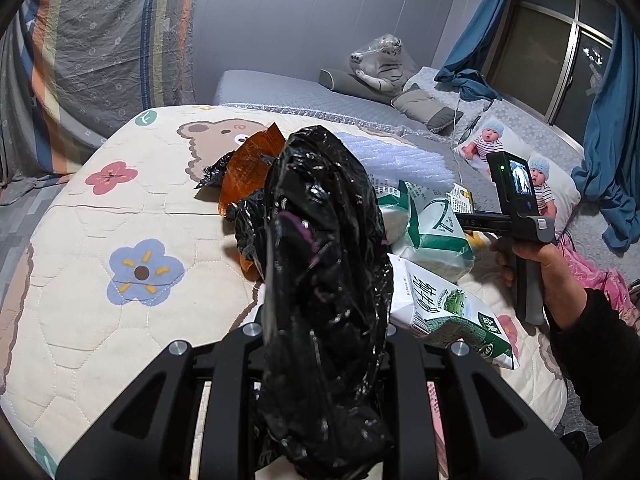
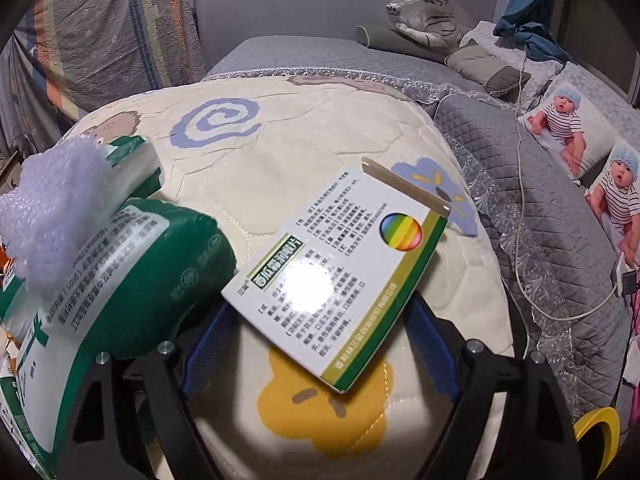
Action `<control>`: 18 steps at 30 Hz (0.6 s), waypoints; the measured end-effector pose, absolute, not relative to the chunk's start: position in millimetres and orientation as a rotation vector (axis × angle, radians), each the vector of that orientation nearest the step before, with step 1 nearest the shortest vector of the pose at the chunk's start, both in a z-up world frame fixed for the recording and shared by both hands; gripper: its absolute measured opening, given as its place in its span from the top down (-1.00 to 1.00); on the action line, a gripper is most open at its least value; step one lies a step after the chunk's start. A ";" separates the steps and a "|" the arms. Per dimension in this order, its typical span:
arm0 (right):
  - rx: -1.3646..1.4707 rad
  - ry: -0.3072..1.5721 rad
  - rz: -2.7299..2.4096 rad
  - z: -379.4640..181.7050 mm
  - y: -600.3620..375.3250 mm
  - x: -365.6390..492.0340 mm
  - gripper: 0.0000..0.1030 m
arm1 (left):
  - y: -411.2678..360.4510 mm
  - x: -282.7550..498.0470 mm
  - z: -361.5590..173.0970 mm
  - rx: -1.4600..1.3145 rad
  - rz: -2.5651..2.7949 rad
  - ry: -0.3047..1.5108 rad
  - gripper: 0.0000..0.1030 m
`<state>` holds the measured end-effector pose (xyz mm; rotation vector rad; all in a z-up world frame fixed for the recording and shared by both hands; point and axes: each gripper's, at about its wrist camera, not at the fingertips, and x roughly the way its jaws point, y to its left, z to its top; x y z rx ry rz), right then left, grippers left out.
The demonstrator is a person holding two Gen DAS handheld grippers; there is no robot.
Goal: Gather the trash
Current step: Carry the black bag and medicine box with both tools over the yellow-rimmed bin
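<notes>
In the left wrist view a crumpled black trash bag fills the middle, and my left gripper is shut on its lower part; the bag hides the fingertips. The right wrist view shows a flat white and green medicine box lying slantwise on the cartoon quilt. My right gripper is open around it, a blue pad on each side and no pad pressing on it. A hand holds that gripper's handle at the right of the left wrist view.
An orange wrapper lies behind the black bag. White foam, green and white bags and a green-printed carton crowd the left of the box. A white cable crosses the grey bedspread; a yellow object sits low right.
</notes>
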<state>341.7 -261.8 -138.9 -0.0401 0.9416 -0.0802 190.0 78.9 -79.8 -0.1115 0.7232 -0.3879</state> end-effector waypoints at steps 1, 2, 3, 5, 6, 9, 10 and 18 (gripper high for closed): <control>-0.047 0.942 -0.081 -139.5 -259.8 341.3 -0.52 | 78.7 189.5 -79.6 -0.111 -0.388 0.723 0.62; -0.057 0.945 -0.082 -141.3 -258.0 340.4 -0.51 | 78.5 189.7 -79.5 -0.111 -0.388 0.724 0.62; -0.065 0.950 -0.080 -143.6 -257.7 341.4 -0.48 | 78.7 190.0 -79.3 -0.113 -0.386 0.725 0.62; -0.071 0.949 -0.078 -144.9 -256.2 341.3 -0.44 | 78.2 189.6 -78.6 -0.114 -0.385 0.724 0.62; -0.080 0.946 -0.077 -144.0 -255.4 340.6 -0.42 | 78.0 188.9 -77.7 -0.113 -0.384 0.721 0.62; -0.076 0.935 -0.067 -138.6 -255.5 336.2 -0.37 | 79.0 187.2 -74.2 -0.116 -0.381 0.712 0.62; -0.073 0.927 -0.066 -135.9 -255.8 333.9 -0.37 | 79.4 186.2 -72.4 -0.116 -0.376 0.708 0.62; -0.005 0.819 -0.022 -82.7 -274.9 286.9 -0.37 | 63.5 182.8 -53.6 -0.091 -0.385 0.678 0.62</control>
